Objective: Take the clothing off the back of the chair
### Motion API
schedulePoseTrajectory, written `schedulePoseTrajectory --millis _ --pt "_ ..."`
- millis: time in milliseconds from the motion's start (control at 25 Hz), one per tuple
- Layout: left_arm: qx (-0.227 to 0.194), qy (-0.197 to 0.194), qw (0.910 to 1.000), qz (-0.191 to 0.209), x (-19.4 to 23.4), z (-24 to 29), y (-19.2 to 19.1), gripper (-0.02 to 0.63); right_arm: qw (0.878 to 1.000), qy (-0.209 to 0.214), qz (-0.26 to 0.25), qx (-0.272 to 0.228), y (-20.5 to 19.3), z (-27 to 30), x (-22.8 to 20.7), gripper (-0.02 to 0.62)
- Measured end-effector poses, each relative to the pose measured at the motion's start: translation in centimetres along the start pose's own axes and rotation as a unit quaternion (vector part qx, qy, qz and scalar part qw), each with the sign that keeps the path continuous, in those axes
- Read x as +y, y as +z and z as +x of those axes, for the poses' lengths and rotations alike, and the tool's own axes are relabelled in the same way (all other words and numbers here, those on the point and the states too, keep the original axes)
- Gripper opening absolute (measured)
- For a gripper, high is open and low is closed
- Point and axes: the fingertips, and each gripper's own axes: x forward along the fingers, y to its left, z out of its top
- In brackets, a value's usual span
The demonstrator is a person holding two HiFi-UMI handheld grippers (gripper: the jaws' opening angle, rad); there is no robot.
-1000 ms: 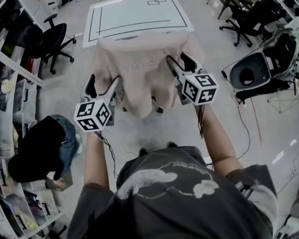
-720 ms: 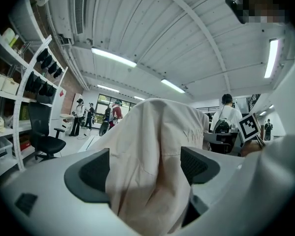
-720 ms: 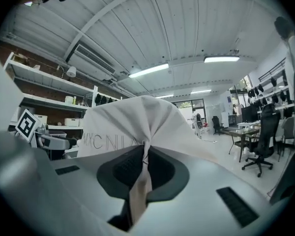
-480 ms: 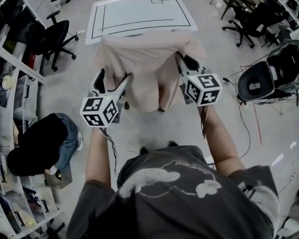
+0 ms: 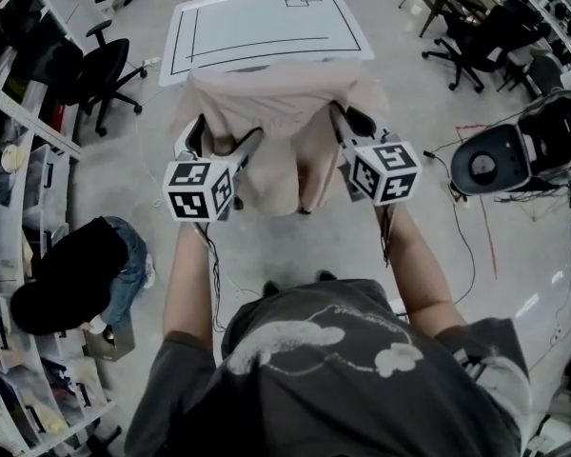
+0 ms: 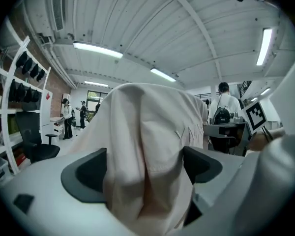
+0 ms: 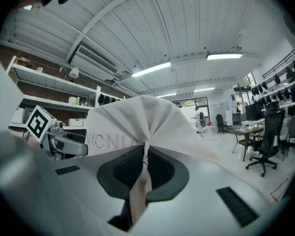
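Jaws of the right gripper [image 7: 143,168] are seen clamped on a pinched ridge of the pale beige fabric shirt [image 5: 276,103]. Those of the left gripper [image 6: 147,166], just opened wider, are spread around a loose fold without pressing it. The shirt is draped over a chair back, hidden beneath it, just short of the white table [image 5: 266,27]. Its shoulder line is laid parallel to the table's near edge, straight ahead of both grippers. A left-side grip is judged still needed.
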Motion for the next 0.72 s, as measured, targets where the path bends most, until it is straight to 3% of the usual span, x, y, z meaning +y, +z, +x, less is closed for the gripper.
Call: schedulePoseTrajectory --millis 240,440,560,640,720 --pt "0.023 -0.022 0.9995 0.003 -0.6 0.4 0.2 0.435 1.000 0.008 -0.002 0.001 0.1 -0.3 0.0 0.003" --pt "0.016 -0.002 0.9998 0.012 -0.8 -0.2 0.7 0.232 1.000 0.015 -0.006 0.003 0.0 -0.4 0.1 0.003" --pt "0.003 0.020 0.9998 -0.004 0.0 -0.9 1.1 0.129 1.000 0.018 -0.006 0.004 0.1 -0.7 0.1 0.003" --pt "-0.003 0.040 0.9991 -0.011 0.8 -1.5 1.4 0.002 1.000 0.019 -0.005 0.003 0.2 -0.8 0.1 0.003" --pt "-0.004 0.042 0.9990 -0.014 1.2 -2.0 1.5 0.002 1.000 0.021 -0.003 0.003 0.1 -1.0 0.1 0.003"
